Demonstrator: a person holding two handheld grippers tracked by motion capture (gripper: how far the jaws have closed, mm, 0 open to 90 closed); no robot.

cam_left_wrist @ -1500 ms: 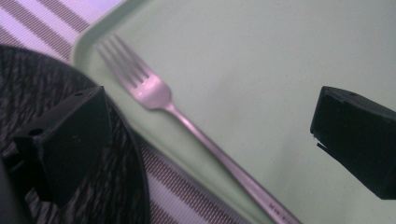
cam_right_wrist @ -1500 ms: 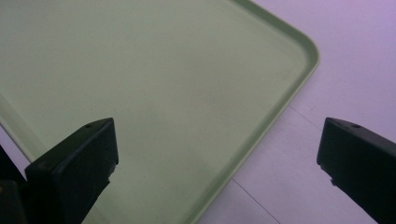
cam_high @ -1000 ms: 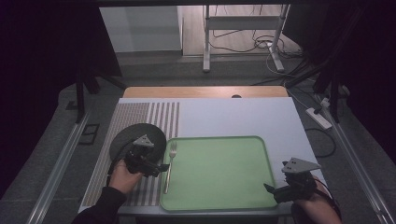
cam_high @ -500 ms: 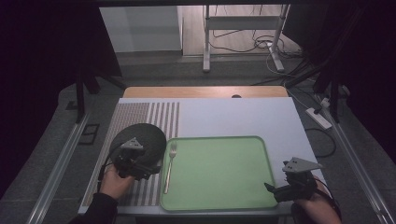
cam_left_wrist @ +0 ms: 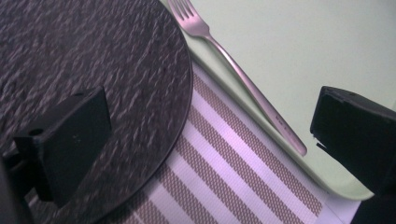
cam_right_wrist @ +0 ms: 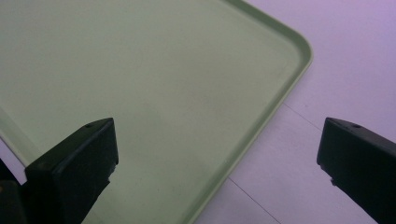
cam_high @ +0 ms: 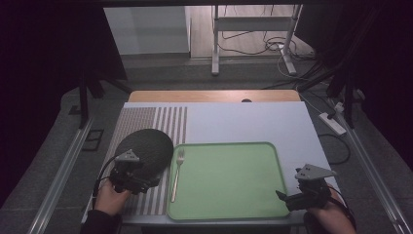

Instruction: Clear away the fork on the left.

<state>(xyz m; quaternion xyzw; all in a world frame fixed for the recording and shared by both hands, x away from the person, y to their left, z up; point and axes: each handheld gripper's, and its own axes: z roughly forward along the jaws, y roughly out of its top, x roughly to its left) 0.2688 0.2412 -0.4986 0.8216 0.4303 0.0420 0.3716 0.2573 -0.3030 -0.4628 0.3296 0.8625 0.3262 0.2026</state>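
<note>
The left hand-held gripper (cam_high: 146, 181) hangs with jaws spread over the dark round plate (cam_high: 146, 148), just left of the green tray (cam_high: 229, 207); the fork (cam_high: 177, 173) lies along the tray's left edge. The right hand-held gripper (cam_high: 287, 200) gapes empty at the tray's near right corner.

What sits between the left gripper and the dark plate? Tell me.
Nothing visible. The left gripper hangs open at the near edge of the dark plate, one of its jaws over the plate; the fork lies aside on the green tray.

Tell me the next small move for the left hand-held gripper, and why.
Probably ease the left hand-held gripper toward the dark round plate and straddle its near rim. Its jaws stand open and empty, one already over the plate, beside the fork on the green tray.
</note>
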